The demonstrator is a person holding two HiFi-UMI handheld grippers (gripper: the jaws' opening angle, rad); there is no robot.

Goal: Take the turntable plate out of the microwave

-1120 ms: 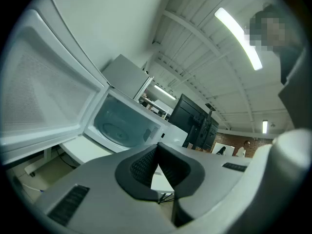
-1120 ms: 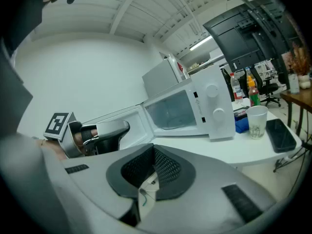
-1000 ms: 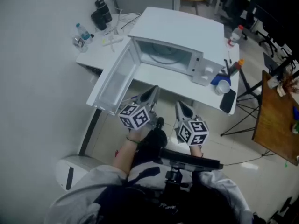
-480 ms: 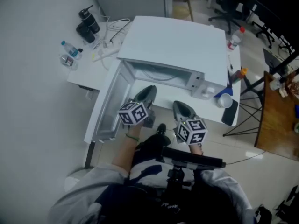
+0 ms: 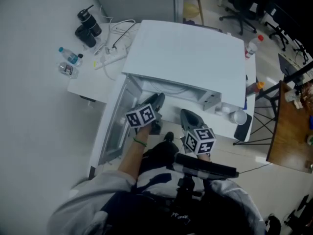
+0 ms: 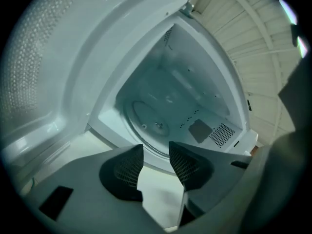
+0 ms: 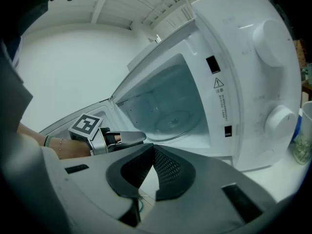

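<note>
Barely begun: microwave door open, plate still inside, 12 o'clock of left gripper; its fingers opening, empty. Right gripper closed, empty.

Surface: white table
Centre: microwave, door open
Left end: bottles, black flasks, power strip
Right end: cup

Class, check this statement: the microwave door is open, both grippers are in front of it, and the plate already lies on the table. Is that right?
One point is wrong. The plate is not on the table; it still lies inside the microwave, on its floor, as the left gripper view shows. The rest stands.
</note>
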